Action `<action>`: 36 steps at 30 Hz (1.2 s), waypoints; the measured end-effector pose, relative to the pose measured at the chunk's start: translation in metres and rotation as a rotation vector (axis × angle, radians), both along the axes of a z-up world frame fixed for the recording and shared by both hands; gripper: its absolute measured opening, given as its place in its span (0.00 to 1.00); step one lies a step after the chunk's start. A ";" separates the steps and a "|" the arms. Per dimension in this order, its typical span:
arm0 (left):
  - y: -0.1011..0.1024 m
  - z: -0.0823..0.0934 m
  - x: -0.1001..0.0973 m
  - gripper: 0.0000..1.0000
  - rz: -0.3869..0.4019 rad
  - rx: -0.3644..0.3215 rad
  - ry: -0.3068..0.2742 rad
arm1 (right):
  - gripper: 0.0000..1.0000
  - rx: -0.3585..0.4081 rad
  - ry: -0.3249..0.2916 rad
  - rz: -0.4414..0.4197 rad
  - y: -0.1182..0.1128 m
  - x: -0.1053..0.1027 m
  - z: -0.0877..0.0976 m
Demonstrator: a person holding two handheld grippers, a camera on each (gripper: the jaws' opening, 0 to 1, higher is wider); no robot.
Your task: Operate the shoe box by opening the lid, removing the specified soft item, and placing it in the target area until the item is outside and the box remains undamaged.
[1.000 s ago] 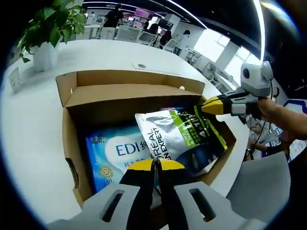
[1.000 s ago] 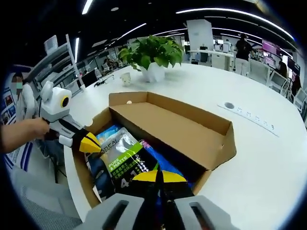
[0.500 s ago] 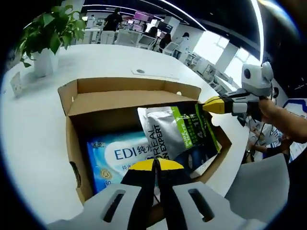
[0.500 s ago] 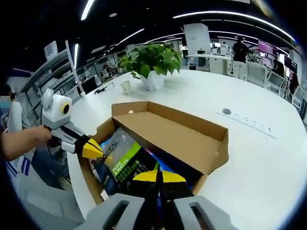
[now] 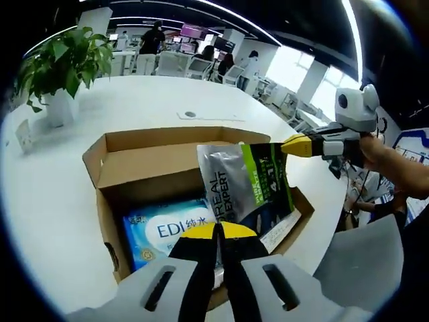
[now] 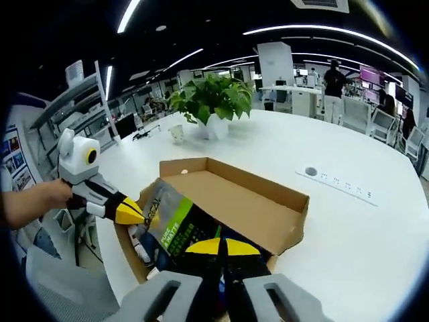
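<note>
1. Since a second ago, the silver-and-green pouch [image 5: 244, 184] has risen out of the open shoe box [image 5: 144, 155] and now hangs above the blue wipes pack [image 5: 171, 231].
2. Both the left gripper [image 5: 216, 232] and the right gripper [image 6: 221, 248] have their jaws together, clamped on the pouch's opposite ends.
3. Part of the pouch's printed lettering is cut off by the jaws.
4. The box sits on the white table [image 6: 355, 221].

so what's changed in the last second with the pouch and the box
The silver-green pouch has risen from lying flat in the cardboard box to hanging nearly upright, pinched by both hand-held grippers: the left and the right. Both grips stayed shut. The blue wipes pack stayed in the box.
</note>
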State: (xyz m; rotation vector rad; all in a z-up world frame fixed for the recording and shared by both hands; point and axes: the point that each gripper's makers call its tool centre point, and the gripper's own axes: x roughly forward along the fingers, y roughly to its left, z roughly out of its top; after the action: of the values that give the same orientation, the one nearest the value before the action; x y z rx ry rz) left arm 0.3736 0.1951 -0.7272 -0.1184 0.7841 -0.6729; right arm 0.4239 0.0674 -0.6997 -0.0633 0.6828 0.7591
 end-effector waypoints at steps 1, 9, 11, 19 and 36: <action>-0.001 0.002 0.001 0.00 0.000 -0.004 -0.003 | 0.00 0.001 -0.006 -0.002 -0.002 0.000 0.003; -0.013 0.012 0.001 0.00 -0.008 -0.024 -0.016 | 0.00 0.015 -0.022 -0.015 -0.014 -0.002 0.018; -0.017 0.013 0.000 0.00 -0.013 -0.026 -0.017 | 0.00 0.015 -0.025 -0.014 -0.016 -0.003 0.021; -0.028 0.023 0.000 0.00 -0.023 -0.039 -0.021 | 0.00 0.035 -0.026 -0.027 -0.030 -0.006 0.031; -0.076 0.029 -0.002 0.00 -0.072 -0.041 -0.028 | 0.00 0.021 -0.017 -0.083 -0.080 -0.013 0.035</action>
State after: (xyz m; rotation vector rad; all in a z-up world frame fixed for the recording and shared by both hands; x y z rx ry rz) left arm 0.3720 0.1195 -0.6984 -0.1184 0.7507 -0.7576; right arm 0.4110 -0.0125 -0.6648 -0.0217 0.6575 0.6848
